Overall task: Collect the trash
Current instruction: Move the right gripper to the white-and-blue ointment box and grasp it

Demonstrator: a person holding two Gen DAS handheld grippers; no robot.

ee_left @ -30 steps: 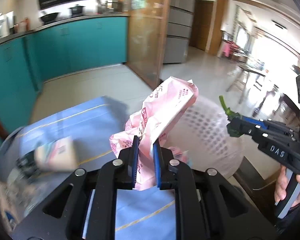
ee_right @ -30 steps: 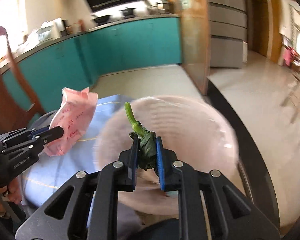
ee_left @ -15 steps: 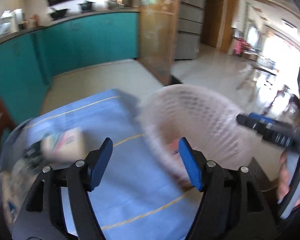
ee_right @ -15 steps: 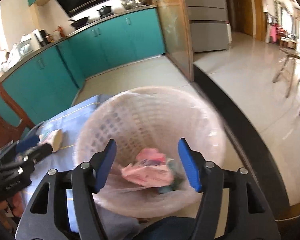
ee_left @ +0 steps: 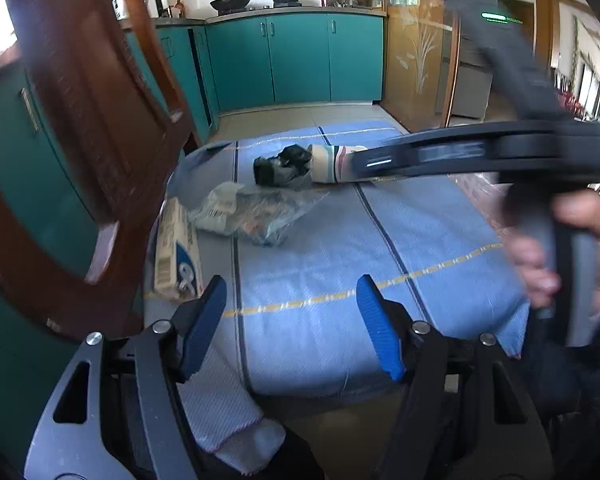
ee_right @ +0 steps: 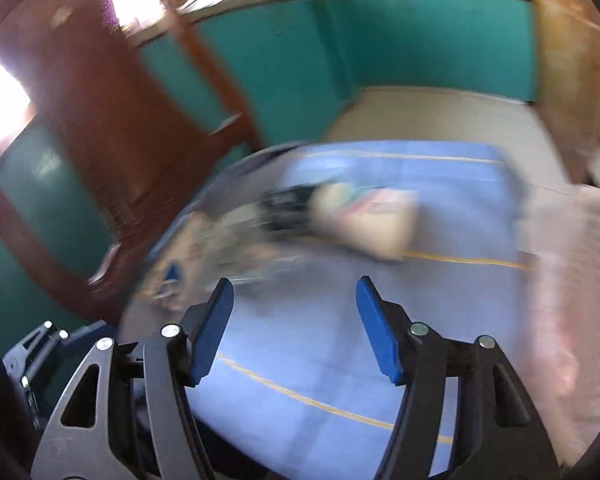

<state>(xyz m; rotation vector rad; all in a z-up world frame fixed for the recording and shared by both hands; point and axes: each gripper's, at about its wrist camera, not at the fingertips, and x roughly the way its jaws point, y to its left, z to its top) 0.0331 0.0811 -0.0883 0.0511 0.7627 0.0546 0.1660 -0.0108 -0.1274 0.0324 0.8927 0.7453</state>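
Trash lies on the blue tablecloth (ee_left: 324, 248): a beige paper cup (ee_left: 332, 163) on its side, a crumpled black wrapper (ee_left: 282, 166), a clear plastic bag (ee_left: 252, 210) and a flat carton (ee_left: 178, 254) at the left edge. My left gripper (ee_left: 292, 322) is open and empty above the near cloth. My right gripper (ee_right: 294, 326) is open and empty; its body crosses the left wrist view, blurred, reaching toward the cup. The right wrist view is blurred; the cup (ee_right: 366, 220) shows ahead. The pink basket (ee_right: 568, 288) is at the right edge.
A dark wooden chair (ee_left: 80, 120) stands close at the left of the table. Teal kitchen cabinets (ee_left: 296, 60) line the far wall. The table's near edge (ee_left: 340, 390) lies just in front of my left fingers.
Both grippers opened and dropped the pink wrapper and the green stalk into the basket. Both have since swung left, away from the basket and toward the trash on the cloth.
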